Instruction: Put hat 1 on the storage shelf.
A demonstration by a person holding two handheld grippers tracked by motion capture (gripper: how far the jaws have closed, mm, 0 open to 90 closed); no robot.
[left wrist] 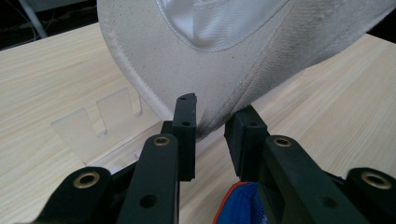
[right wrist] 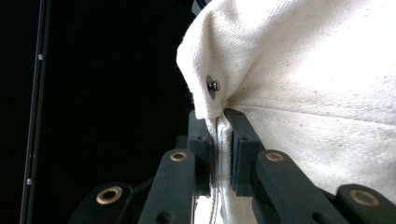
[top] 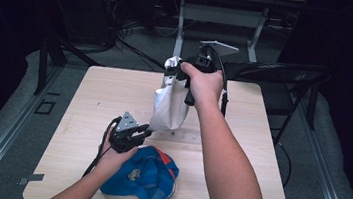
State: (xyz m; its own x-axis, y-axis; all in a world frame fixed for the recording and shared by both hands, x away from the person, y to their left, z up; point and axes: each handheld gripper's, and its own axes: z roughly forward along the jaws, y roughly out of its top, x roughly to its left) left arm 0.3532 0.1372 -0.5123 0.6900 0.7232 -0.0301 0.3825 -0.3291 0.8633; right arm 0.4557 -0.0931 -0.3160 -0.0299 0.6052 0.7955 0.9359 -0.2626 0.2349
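Observation:
A white cap hangs above the middle of the table, and my right gripper is shut on its top edge. In the right gripper view the jaws pinch a seam of the white cap just below a small metal stud; the right gripper is raised. My left gripper is open at the cap's lowest edge. In the left gripper view that edge of the white cap dips between the jaws of the left gripper, which stand apart. A blue and orange cap lies under my left hand.
A clear acrylic stand lies flat on the wooden table under the hanging cap. A dark folding chair stands off the far right corner. Metal desk legs rise behind the table.

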